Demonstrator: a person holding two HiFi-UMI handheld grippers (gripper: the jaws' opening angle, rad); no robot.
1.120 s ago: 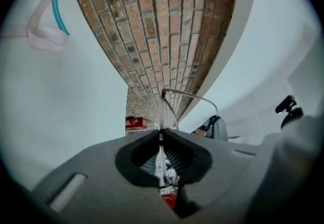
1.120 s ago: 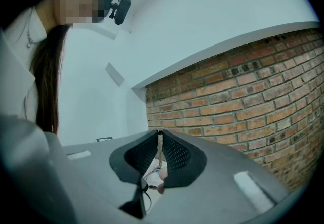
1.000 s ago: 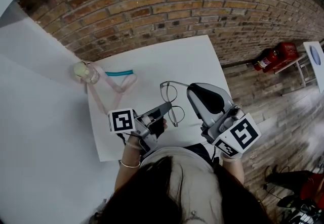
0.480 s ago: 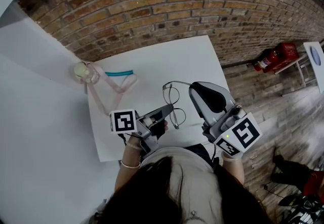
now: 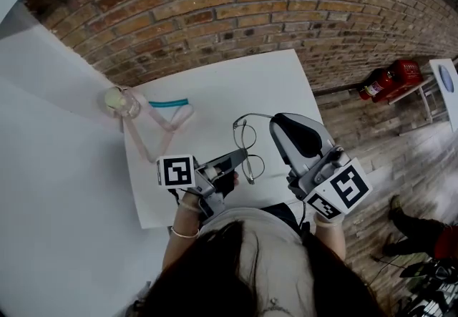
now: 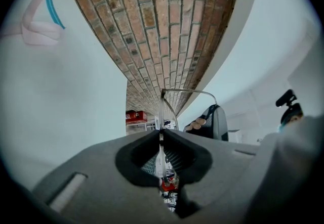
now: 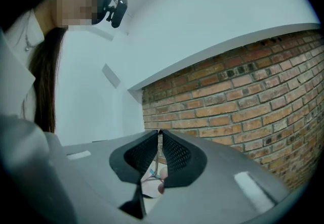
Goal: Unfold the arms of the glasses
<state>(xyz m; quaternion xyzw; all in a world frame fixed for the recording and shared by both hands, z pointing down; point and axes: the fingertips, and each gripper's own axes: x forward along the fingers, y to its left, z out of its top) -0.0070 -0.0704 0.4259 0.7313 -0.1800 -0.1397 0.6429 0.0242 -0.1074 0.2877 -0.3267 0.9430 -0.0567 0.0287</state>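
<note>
Glasses: thin wire frame, light, springy, likely fragile at hinges; held over white table. Left gripper clamped on lens rim, right gripper pinched on temple-arm end. Grip metal, not lenses

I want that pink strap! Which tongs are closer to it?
Left. The left tongs, shut on the glasses, sit nearer the pink strap; the right tongs are on the glasses' far side from it.
</note>
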